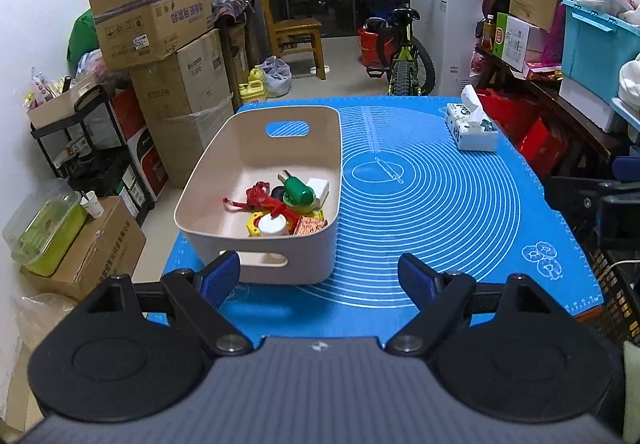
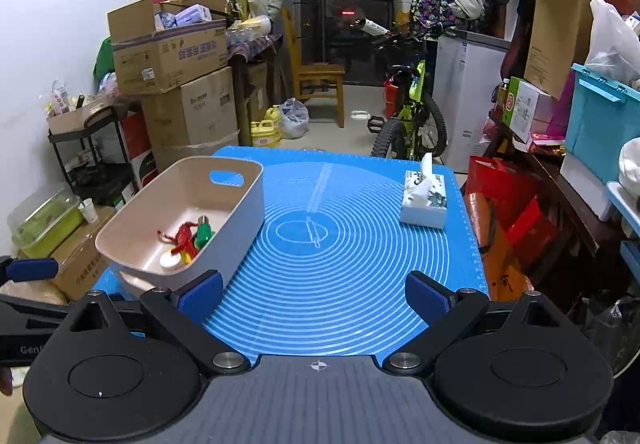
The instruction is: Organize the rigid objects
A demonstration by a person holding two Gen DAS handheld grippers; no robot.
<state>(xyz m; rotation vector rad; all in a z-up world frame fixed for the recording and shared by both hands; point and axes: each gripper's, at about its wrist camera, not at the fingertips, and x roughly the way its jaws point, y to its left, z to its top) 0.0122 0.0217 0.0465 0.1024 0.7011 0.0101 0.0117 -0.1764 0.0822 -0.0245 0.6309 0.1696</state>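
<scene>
A beige plastic bin (image 1: 224, 148) stands on the left part of the blue mat (image 1: 440, 204). It holds several small things: a green bottle (image 1: 298, 190), a red corded item (image 1: 260, 198), a white round lid (image 1: 272, 226), a white block (image 1: 318, 186) and a red-gold box (image 1: 308, 226). The bin also shows in the right wrist view (image 2: 248, 212). My left gripper (image 1: 320, 278) is open and empty, just in front of the bin's near right corner. My right gripper (image 2: 316, 294) is open and empty over the mat's near edge, right of the bin.
A tissue box (image 1: 472, 124) sits at the mat's far right, also in the right wrist view (image 2: 424, 200). Stacked cardboard boxes (image 1: 160, 28) and a black rack (image 1: 88, 148) stand left of the table. A bicycle (image 1: 404, 56) and a wooden chair (image 1: 296, 36) stand beyond it.
</scene>
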